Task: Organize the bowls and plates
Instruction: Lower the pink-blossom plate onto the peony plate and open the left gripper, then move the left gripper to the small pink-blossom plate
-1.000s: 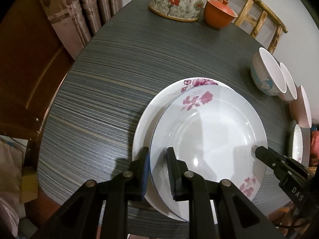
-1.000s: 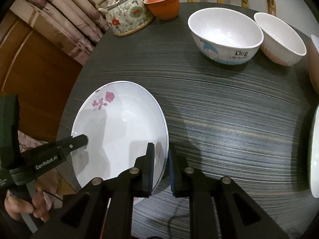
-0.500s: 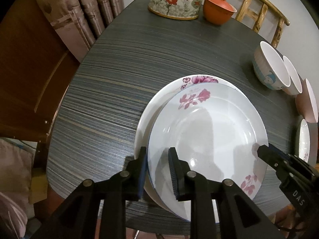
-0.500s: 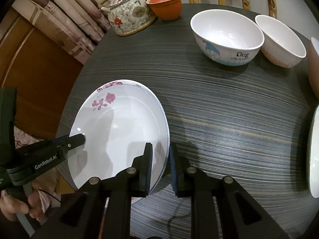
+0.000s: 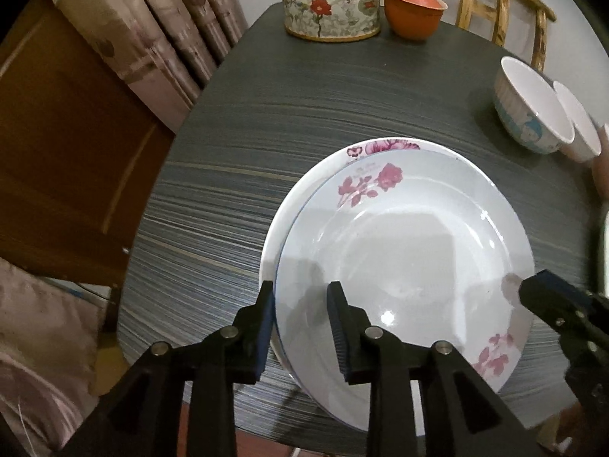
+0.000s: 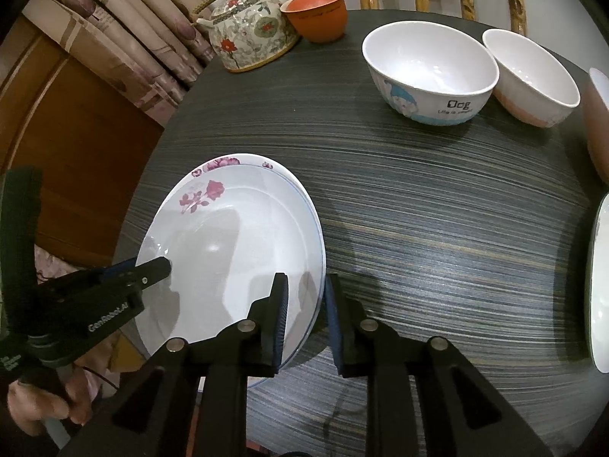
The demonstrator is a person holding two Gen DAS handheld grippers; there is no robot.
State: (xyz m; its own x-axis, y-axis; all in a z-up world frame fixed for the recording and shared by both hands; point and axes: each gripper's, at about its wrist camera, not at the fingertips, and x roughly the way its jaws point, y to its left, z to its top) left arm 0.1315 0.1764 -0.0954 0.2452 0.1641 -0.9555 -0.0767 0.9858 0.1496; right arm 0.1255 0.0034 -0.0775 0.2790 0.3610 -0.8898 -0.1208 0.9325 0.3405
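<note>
**Two grippers straddling the rim of a stacked plate**

Dark striped wood is filling both views: a round table [image 6: 437,205] with curtains and a wooden chair behind it. We are holding a gripper in each hand at the near edge. A white plate with pink flowers [image 5: 403,251] is sitting on top of a second plate [image 5: 281,221], whose rim is peeking out on the far and left sides.

Our left gripper [image 5: 300,304] is standing with its jaws spread, one finger outside the top plate's rim and one inside; the gap looks wider than the rim, so we judge it is not pinching. Our right gripper [image 6: 306,297] is doing the same at the opposite edge, jaws parted around the rim.

Three bowls are waiting at the far right: a cartoon bowl [image 6: 430,72], a plain white bowl [image 6: 533,76] and a pinkish bowl [image 6: 597,122]. Another plate [image 6: 599,289] is showing at the right edge. A flowered teapot [image 6: 255,34] and an orange lidded cup [image 6: 316,15] are standing at the back.

We are judging the plate stiff, glazed, slippery and breakable, fairly heavy. The thin rim is the only hold, best taken on opposite sides, kept level.
</note>
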